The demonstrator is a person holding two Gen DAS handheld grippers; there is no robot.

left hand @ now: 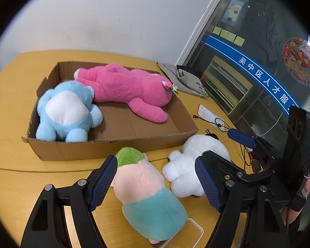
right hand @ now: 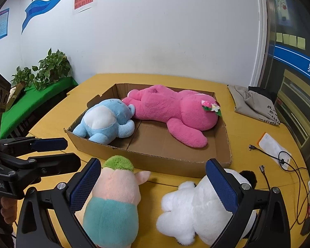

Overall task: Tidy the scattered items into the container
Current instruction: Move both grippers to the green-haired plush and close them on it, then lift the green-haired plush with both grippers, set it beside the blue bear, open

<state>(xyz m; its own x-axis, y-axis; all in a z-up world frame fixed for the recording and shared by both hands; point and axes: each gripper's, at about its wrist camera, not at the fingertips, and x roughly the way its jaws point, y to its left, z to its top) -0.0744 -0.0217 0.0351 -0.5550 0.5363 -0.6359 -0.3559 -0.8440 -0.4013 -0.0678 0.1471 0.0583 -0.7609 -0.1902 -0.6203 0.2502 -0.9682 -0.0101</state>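
Note:
A shallow cardboard box (left hand: 113, 144) (right hand: 155, 157) on the yellow table holds a big pink bear (left hand: 124, 84) (right hand: 171, 107) and a blue plush (left hand: 66, 111) (right hand: 105, 122). In front of it on the table lie a pink plush with a green top and teal bottom (left hand: 140, 181) (right hand: 115, 190) and a white panda plush (left hand: 184, 171) (right hand: 188, 206). My left gripper (left hand: 155, 161) (right hand: 72, 153) is open around the pink plush, its left pad beside it. My right gripper (right hand: 153, 162) is open, straddling both toys; one of its fingers (left hand: 240, 138) shows at right.
A grey cloth bag (left hand: 181, 78) (right hand: 252, 103) lies at the table's far right. Black cables (right hand: 279, 161) (left hand: 221, 124) and a white packet (right hand: 272, 146) lie to the right of the box. Potted plants (right hand: 51, 66) stand on a green shelf at left. A glass door is at right.

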